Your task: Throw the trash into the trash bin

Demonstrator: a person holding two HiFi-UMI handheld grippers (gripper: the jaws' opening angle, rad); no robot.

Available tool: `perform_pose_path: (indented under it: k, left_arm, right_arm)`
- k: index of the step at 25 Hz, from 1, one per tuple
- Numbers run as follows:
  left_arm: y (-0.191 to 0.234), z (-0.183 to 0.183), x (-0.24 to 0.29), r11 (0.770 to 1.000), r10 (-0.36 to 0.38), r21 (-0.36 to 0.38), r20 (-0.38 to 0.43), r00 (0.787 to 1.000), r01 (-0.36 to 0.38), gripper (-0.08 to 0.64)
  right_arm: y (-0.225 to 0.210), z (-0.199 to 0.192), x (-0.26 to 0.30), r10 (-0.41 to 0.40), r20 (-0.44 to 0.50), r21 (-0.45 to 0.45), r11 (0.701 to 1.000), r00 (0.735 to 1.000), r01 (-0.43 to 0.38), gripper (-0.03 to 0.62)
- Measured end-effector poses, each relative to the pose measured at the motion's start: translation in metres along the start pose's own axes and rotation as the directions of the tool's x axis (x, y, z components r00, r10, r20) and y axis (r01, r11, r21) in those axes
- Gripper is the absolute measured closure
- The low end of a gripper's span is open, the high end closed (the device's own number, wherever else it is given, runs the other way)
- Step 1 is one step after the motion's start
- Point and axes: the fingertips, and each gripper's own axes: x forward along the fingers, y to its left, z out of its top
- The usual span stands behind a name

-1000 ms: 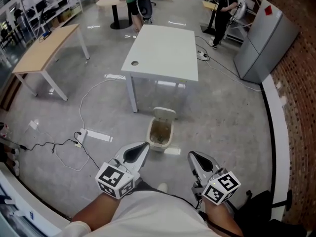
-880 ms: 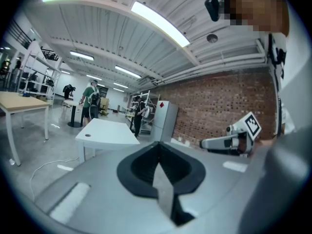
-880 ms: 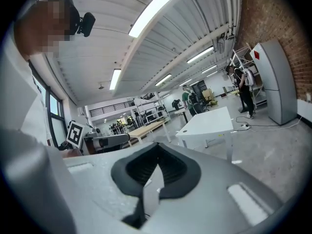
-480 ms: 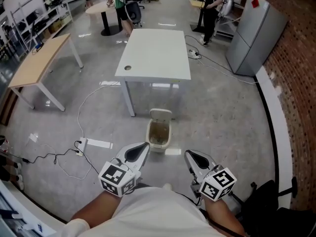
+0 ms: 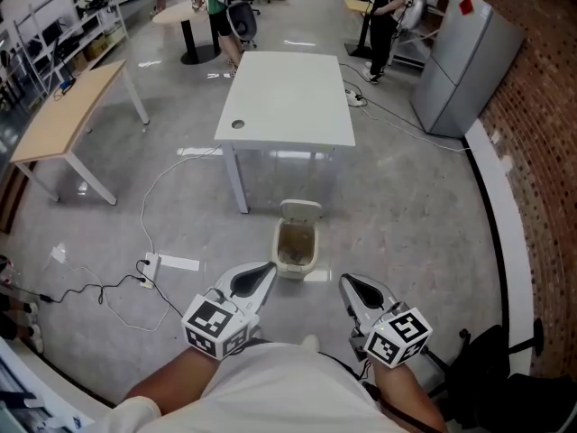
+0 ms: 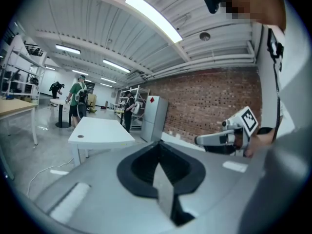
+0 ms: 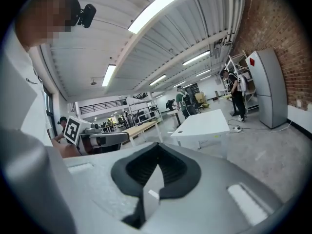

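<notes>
A small beige trash bin (image 5: 295, 244) stands on the floor in front of a white table (image 5: 288, 97). Its lid (image 5: 300, 211) is flipped up and brownish matter shows inside. My left gripper (image 5: 267, 268) hovers just left of the bin's near edge, jaws shut with nothing between them. My right gripper (image 5: 346, 281) hangs a little to the bin's right and nearer to me, also shut and holding nothing. In the left gripper view the jaws (image 6: 157, 145) meet, with the right gripper (image 6: 219, 139) beyond them. The right gripper view shows its jaws (image 7: 157, 147) closed and the left gripper (image 7: 105, 140) alongside.
A power strip (image 5: 171, 262) and cables lie on the floor to the left. A wooden table (image 5: 68, 111) stands far left, a grey cabinet (image 5: 464, 57) against the brick wall at right. A black bag (image 5: 505, 377) sits by my right side. People stand at the back.
The head view has shifted slightly. Both grippers stay shut and keep nearly the same places in front of the bin.
</notes>
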Motion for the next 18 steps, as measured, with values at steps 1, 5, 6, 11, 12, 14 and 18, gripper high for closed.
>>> perform_pose_path:
  k: [1, 5, 6, 11, 12, 14, 18]
  left_arm:
    - [0.002, -0.001, -0.001, 1.0, -0.003, 0.0, -0.004, 1.0, 0.003, 0.552]
    - [0.01, 0.003, -0.008, 1.0, -0.004, 0.009, 0.016, 1.0, 0.004, 0.552]
    - [0.013, 0.005, -0.007, 1.0, -0.004, 0.01, 0.021, 1.0, 0.004, 0.552]
    - [0.016, 0.005, -0.006, 1.0, -0.013, 0.01, 0.017, 1.0, 0.012, 0.552]
    - [0.017, 0.005, -0.005, 1.0, -0.014, 0.009, 0.015, 1.0, 0.014, 0.552]
    - [0.017, 0.003, -0.004, 1.0, -0.018, 0.002, 0.006, 1.0, 0.018, 0.552]
    - [0.014, -0.002, -0.003, 1.0, -0.022, 0.007, -0.011, 1.0, 0.022, 0.552]
  right_arm:
    - [0.001, 0.001, 0.002, -0.005, 0.001, 0.0, 1.0, 1.0, 0.005, 0.591]
    - [0.005, 0.001, 0.004, -0.022, 0.002, 0.001, 1.0, 1.0, 0.022, 0.591]
    - [0.004, 0.001, 0.005, -0.026, 0.001, 0.003, 1.0, 1.0, 0.026, 0.591]
    - [0.001, 0.001, 0.007, -0.037, -0.001, 0.012, 0.999, 0.999, 0.037, 0.591]
    - [0.0, 0.002, 0.008, -0.039, 0.0, 0.012, 0.999, 0.999, 0.039, 0.591]
    - [-0.001, 0.0, 0.008, -0.043, -0.001, 0.019, 0.999, 0.999, 0.043, 0.591]
    - [-0.003, -0.005, 0.004, -0.049, -0.005, 0.038, 0.998, 0.999, 0.049, 0.591]
